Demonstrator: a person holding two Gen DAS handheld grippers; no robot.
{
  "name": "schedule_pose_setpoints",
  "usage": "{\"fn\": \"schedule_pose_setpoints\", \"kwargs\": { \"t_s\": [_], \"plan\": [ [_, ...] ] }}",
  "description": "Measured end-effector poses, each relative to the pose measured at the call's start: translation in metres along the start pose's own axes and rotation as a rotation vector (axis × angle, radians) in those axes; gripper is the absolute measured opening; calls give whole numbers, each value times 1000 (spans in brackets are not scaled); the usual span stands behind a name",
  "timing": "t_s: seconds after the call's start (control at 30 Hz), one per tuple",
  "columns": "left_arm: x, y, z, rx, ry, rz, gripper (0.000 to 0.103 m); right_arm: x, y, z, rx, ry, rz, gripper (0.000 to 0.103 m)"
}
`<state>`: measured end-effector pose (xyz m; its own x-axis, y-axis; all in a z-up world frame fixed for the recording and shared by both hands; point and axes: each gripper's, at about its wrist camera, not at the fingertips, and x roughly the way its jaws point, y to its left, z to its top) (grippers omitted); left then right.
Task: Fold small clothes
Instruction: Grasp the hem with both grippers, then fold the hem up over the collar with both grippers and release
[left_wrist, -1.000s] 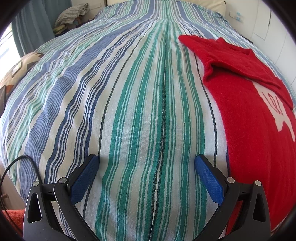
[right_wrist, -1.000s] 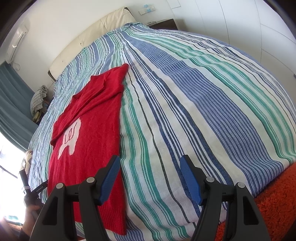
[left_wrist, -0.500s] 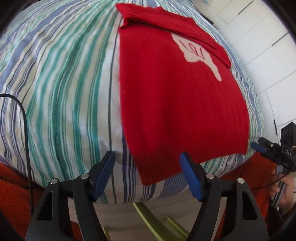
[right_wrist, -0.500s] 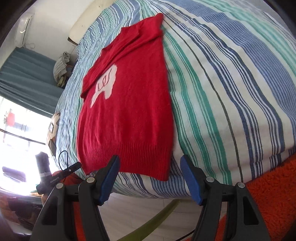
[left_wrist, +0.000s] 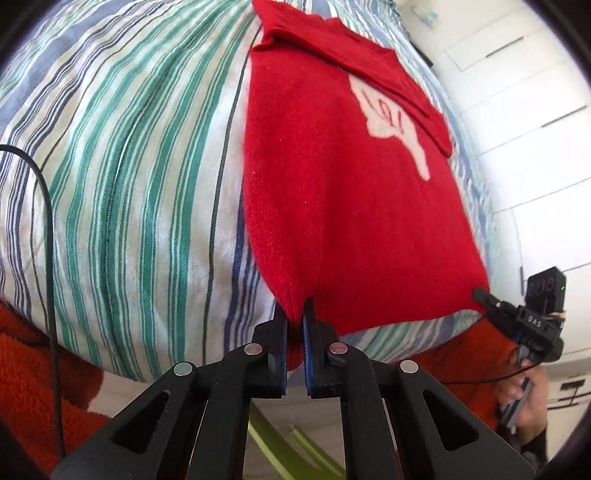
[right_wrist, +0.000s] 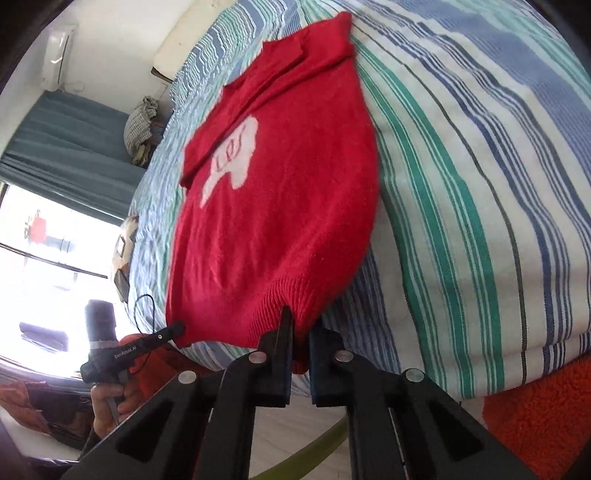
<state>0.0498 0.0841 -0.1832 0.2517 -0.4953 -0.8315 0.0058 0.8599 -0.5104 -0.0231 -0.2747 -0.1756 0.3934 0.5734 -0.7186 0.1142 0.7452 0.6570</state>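
A small red sweater (left_wrist: 343, 206) with a white motif lies flat on the striped bedspread (left_wrist: 122, 166), its sleeves folded across the chest and its ribbed hem at the bed's near edge. My left gripper (left_wrist: 294, 309) is shut on the hem's left corner, with red knit pinched between the blue pads. In the right wrist view, my right gripper (right_wrist: 300, 322) is shut on the other hem corner of the sweater (right_wrist: 280, 192). Each camera also sees the other gripper at the far corner: the right gripper (left_wrist: 480, 294) and the left gripper (right_wrist: 179, 326).
An orange fluffy rug (right_wrist: 539, 410) lies on the floor beside the bed. A black cable (left_wrist: 48, 236) hangs at the left. White cupboard doors (left_wrist: 532, 122) stand to the right, and a bright window (right_wrist: 48, 280) with a blue curtain (right_wrist: 70, 140) lies beyond the bed. A folded cloth (right_wrist: 142, 125) sits near the headboard.
Both grippers tilted down toward the bed's near edge, came up to the sweater's hem and went from open to shut on its two corners.
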Motion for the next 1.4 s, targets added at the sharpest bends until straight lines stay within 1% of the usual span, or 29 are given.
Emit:
{"fn": "schedule_pose_setpoints", "kwargs": {
  "t_s": [0.07, 0.13, 0.2, 0.23, 0.27, 0.33, 0.4, 0.47, 0.53, 0.63, 0.67, 0.73, 0.77, 0.8, 0.83, 0.87, 0.93, 1.0, 1.03, 1.1, 1.13, 1.17, 1.2, 1.23, 1.27, 1.3, 1.33, 1.37, 1.4],
  "plan": [
    [-16, -3, 15, -36, -37, -70, 5, -13, 11, 13, -8, -56, 24, 7],
    [-28, -10, 42, -53, -83, -123, 5, -22, 19, 36, -13, -119, 50, 7],
    [-33, -18, 80, -57, -128, -143, 5, -25, 25, 70, -21, -178, 63, 7],
    [-34, -21, 101, -56, -152, -146, 5, -24, 27, 89, -31, -207, 55, 7],
    [-33, -26, 124, -44, -173, -143, 5, -22, 30, 109, -44, -237, 45, 7],
    [-24, -39, 172, -20, -212, -113, 5, -11, 36, 151, -71, -282, 37, 7],
    [-9, -44, 219, -27, -220, -92, 5, 7, 42, 194, -82, -302, 13, 7],
    [11, -47, 263, -46, -223, -53, 5, 27, 44, 233, -83, -307, 3, 7],
    [32, -48, 300, -65, -225, -3, 5, 50, 42, 270, -60, -296, 2, 7],
    [61, -50, 343, -65, -228, 58, 7, 79, 33, 317, -35, -317, -6, 7],
    [70, -48, 356, -70, -225, 83, 12, 89, 27, 328, -15, -316, 3, 7],
    [75, -35, 372, -107, -231, 139, 32, 108, 10, 348, 56, -306, 13, 16],
    [73, -27, 379, -137, -239, 151, 57, 112, 2, 354, 88, -318, 1, 31],
    [67, -20, 385, -169, -259, 158, 72, 110, -4, 358, 112, -343, -7, 48],
    [55, -13, 386, -192, -294, 159, 74, 102, -8, 361, 126, -379, -1, 51],
    [41, -8, 383, -200, -333, 155, 74, 92, -8, 360, 121, -412, 15, 51],
    [17, -9, 372, -169, -405, 141, 74, 72, 2, 356, 37, -435, 2, 51],
    [5, -24, 352, -56, -429, 114, 74, 64, 25, 346, -110, -392, -27, 51],
    [6, -36, 339, 28, -419, 81, 74, 65, 37, 336, -190, -355, -24, 51],
    [23, -59, 324, 171, -353, 4, 84, 74, 57, 310, -330, -262, -13, 52],
    [37, -68, 323, 214, -319, 2, 85, 84, 64, 297, -393, -218, -27, 52],
    [53, -71, 324, 246, -292, 41, 86, 92, 67, 285, -449, -180, -60, 52],
    [68, -70, 330, 246, -275, 103, 85, 102, 65, 274, -484, -153, -105, 52],
    [81, -59, 342, 197, -269, 167, 85, 109, 57, 267, -487, -136, -160, 52],
    [89, -41, 355, 113, -267, 202, 81, 113, 43, 261, -467, -127, -212, 52],
    [91, -19, 365, 20, -262, 228, 75, 113, 23, 255, -429, -122, -249, 46],
    [90, -1, 369, -58, -255, 232, 72, 107, 8, 252, -397, -129, -251, 42],
    [83, 11, 370, -108, -258, 220, 69, 97, 1, 249, -373, -145, -252, 36],
    [71, 14, 365, -124, -282, 197, 69, 86, 1, 246, -357, -161, -255, 36]
  ]
}}
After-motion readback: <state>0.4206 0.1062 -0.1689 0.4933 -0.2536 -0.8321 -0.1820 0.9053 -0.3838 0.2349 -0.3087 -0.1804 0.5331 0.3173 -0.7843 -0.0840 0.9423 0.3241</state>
